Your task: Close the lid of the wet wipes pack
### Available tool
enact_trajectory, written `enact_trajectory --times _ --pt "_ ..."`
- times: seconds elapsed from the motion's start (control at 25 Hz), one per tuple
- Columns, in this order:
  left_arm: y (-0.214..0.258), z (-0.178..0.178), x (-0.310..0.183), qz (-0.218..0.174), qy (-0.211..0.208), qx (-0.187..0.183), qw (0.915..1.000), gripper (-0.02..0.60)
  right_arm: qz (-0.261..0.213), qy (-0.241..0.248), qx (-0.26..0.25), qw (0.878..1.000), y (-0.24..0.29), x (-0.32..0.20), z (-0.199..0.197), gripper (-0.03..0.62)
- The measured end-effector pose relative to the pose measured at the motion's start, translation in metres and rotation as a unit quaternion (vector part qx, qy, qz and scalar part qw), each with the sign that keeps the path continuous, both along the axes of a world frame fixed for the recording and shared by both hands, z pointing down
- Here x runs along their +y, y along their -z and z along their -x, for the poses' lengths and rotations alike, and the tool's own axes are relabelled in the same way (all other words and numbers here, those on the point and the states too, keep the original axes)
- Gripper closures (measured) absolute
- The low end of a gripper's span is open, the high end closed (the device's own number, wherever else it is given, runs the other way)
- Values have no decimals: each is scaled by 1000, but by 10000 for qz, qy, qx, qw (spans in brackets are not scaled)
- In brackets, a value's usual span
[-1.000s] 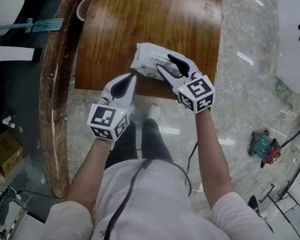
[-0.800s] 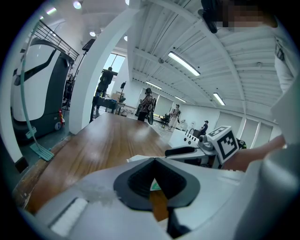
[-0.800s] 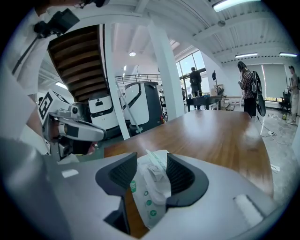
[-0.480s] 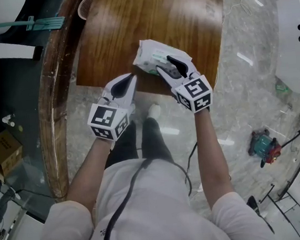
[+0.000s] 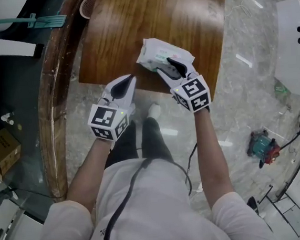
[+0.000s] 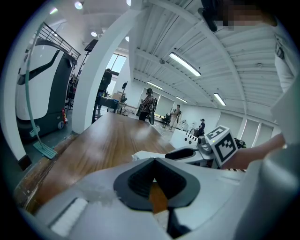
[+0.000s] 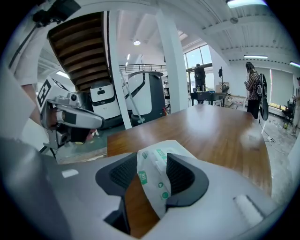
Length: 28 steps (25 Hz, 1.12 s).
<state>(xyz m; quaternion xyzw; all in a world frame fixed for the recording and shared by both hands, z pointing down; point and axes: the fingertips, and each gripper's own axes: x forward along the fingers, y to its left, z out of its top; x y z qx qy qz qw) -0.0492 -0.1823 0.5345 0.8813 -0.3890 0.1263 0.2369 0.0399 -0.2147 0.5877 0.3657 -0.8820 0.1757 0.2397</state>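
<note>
White and green, that's the pack of wet wipes (image 5: 159, 53), lying on the wooden table (image 5: 130, 24) close to its near edge, right of centre from where the person stands. It sits slantwise: its long axis runs from far-left to near-right, and the near-right end is the one being handled.

And the right gripper (image 5: 170, 67) is on it! Its own view shows the pack's soft near edge pinched between the two dark pads, wrapper bunched up between them, so that gripper is clamped on the pack and steadying it. The rest of the pack stretches straight away from the jaws, across the table.

Now the left gripper (image 5: 129, 81): jaws pressed together at the tips, nothing between them, only table showing through the small gap behind. It hangs just off the table's near edge, a little apart from the pack. From there the pack lies ahead and to the right, with the right gripper just beside it on that side.

So here's the geometry that matters. The right is nearer but busy holding; the left is the free one, and to press a lid down it would have to travel forward and rightward over the pack's top face. The lid itself I can't make out, whether up or flat, from any view.

Count them off: one pack, two grippers, one table, and one cup (image 5: 87, 5) at the far-left corner, well apart from the action.
</note>
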Motion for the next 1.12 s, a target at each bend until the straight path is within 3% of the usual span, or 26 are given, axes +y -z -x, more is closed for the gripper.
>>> enact_trajectory --times 0.72,0.96,1.12 --pt "9 31 1 -74 10 21 10000 578 336 -72 878 9955 -21 5 8 402" --pt "20 38 3 -149 -40 -19 9999 578 712 -185 734 9946 -24 4 9 402" --pt "26 34 9 -175 -120 -8 9998 578 555 -371 632 9958 -20 5 8 402"
